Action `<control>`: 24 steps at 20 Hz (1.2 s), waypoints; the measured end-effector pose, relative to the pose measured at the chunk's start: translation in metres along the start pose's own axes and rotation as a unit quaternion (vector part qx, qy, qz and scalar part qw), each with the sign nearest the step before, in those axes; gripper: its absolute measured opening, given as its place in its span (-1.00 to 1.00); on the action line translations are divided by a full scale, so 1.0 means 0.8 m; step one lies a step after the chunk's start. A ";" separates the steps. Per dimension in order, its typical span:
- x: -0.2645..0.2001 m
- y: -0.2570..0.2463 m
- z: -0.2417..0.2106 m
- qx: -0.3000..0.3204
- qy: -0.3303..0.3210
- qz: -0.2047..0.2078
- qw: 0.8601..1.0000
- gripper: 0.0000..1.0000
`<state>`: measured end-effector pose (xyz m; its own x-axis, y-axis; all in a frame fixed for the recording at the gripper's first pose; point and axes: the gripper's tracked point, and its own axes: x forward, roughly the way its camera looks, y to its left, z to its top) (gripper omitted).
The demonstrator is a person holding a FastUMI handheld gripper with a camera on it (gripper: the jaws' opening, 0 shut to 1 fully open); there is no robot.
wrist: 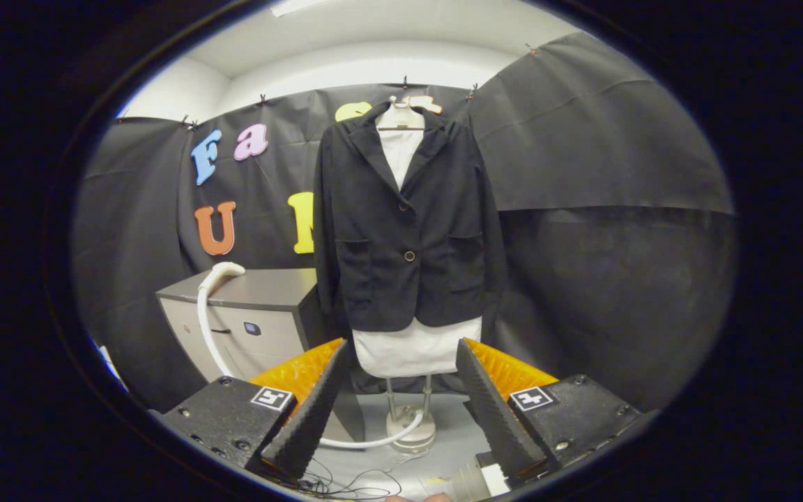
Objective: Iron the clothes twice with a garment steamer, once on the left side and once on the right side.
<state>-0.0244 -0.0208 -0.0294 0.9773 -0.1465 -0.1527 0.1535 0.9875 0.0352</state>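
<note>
A black jacket (407, 230) hangs buttoned on a white ironing form (415, 352), straight ahead beyond my fingers. The form stands on a thin pole with a round base (412, 425). The steamer head (224, 270) rests on top of a grey cabinet (262, 314) to the left of the jacket. Its white hose (208, 335) runs down the cabinet front and curls along the floor to the base. My gripper (401, 352) is open, its fingers wide apart with nothing between them, well short of both jacket and steamer head.
Black cloth walls close the booth on the left, back and right. Thin dark cables (353, 481) lie on the floor just below my fingers. A white cylindrical piece (475, 481) sits low by the right finger.
</note>
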 end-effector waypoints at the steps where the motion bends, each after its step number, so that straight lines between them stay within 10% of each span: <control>1: 0.001 0.004 0.003 -0.003 -0.001 0.000 1.000 0.97; 11: 0.025 0.099 0.054 -0.022 -0.026 0.029 0.999 0.97; 24: 0.120 0.391 0.115 -0.046 0.074 0.240 0.967 0.97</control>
<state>0.1312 0.2689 0.0574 0.9002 0.3327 -0.2811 -0.3326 0.9418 0.0498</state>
